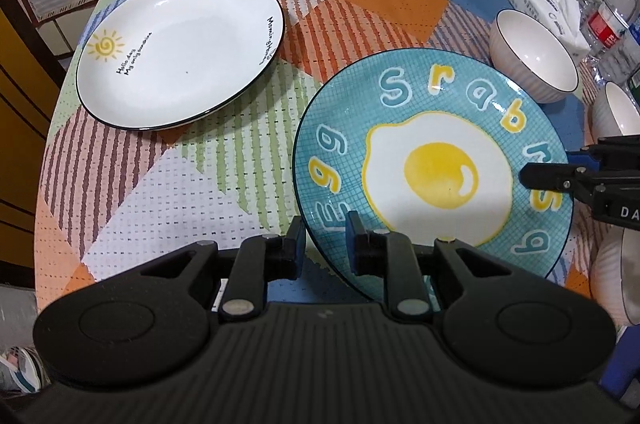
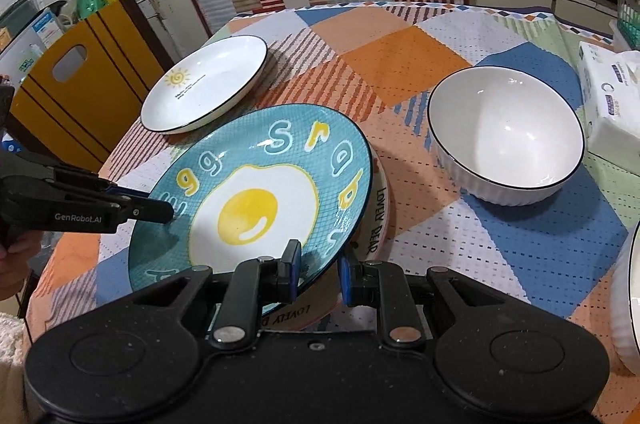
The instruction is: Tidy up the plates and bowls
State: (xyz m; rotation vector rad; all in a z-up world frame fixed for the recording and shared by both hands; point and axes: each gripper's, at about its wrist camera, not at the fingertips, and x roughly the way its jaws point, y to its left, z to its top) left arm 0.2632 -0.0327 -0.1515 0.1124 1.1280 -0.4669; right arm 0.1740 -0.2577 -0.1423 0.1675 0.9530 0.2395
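The blue plate (image 1: 436,164) is held at two opposite edges. The left gripper (image 1: 322,244) straddles the near-left rim, one finger under and one over; the jaws appear closed on the rim, pinching it. The right gripper (image 2: 318,270) likewise straddles the rim nearest its own camera, jaws pinching it. A two-sided hold is judged to keep so wide, glazed a plate level and from slipping while it is carried.

In the right wrist view the blue plate sits tilted, just above a second plate (image 2: 380,212) lettered "LOVELY DEAR" on its rim; whether the two touch cannot be told. Judgement: the blue plate is being stacked on, or lifted off, that one.

Appearance: round, shallow, turquoise grid glaze, dark rim, a fried egg painted at centre, ringed by blue and yellow letters. Glossy, so likely slippery.

Farther on the desk (image 1: 168,192), under a patchwork cloth, a white plate (image 1: 180,48) with a sun motif lies flat to the left, well apart. A white ribbed bowl (image 2: 506,148) stands upright to the right, near the blue plate. Another bowl (image 1: 616,112) is partly seen at the right edge in the left wrist view. A tissue pack (image 2: 612,96) lies beyond.
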